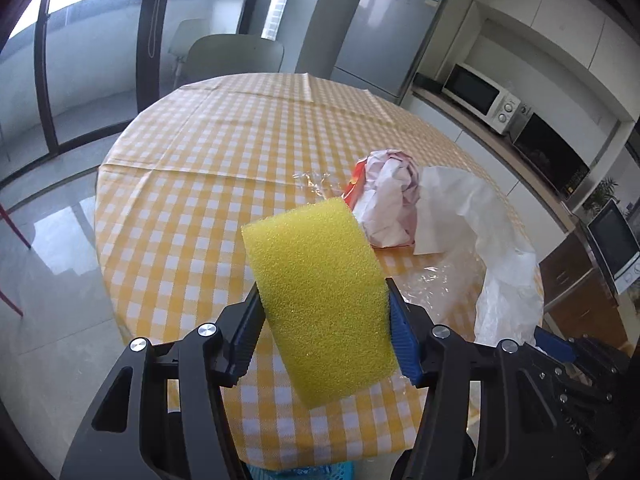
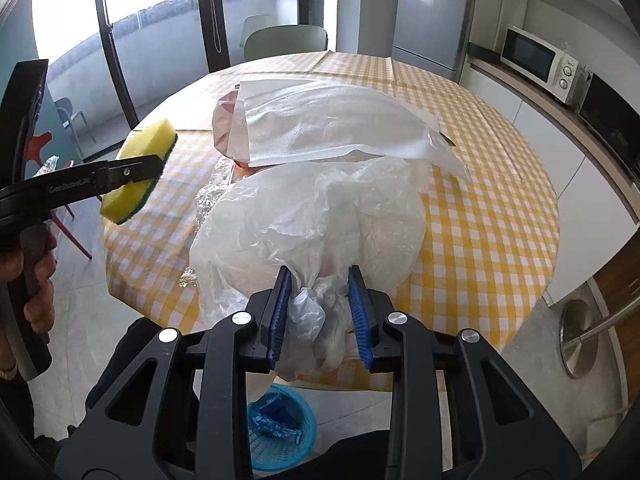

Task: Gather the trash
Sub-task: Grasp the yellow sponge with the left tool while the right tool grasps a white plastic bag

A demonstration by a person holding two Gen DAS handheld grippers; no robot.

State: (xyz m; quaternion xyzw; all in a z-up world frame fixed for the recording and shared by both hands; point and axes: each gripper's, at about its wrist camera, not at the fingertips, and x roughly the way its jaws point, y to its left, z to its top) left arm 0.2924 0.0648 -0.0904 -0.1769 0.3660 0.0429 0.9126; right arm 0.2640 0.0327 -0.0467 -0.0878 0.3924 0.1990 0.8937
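Note:
My left gripper (image 1: 322, 308) is shut on a yellow sponge (image 1: 320, 292) and holds it above the near part of the checked table (image 1: 224, 152); the sponge also shows in the right wrist view (image 2: 140, 168). My right gripper (image 2: 320, 292) is shut on the bunched end of a clear plastic bag (image 2: 308, 220) that lies on the table. Beyond it lie a white foam sheet (image 2: 332, 124) and crumpled pink-white paper (image 1: 390, 200) with an orange wrapper (image 1: 356, 184). Clear film (image 1: 312, 180) lies beside them.
A blue basket (image 2: 280, 428) with blue scraps stands on the floor below the table's near edge. A green chair (image 1: 232, 56) is at the far side. A counter with a microwave (image 1: 480, 100) runs along the right. A steel bin (image 2: 580, 340) is at right.

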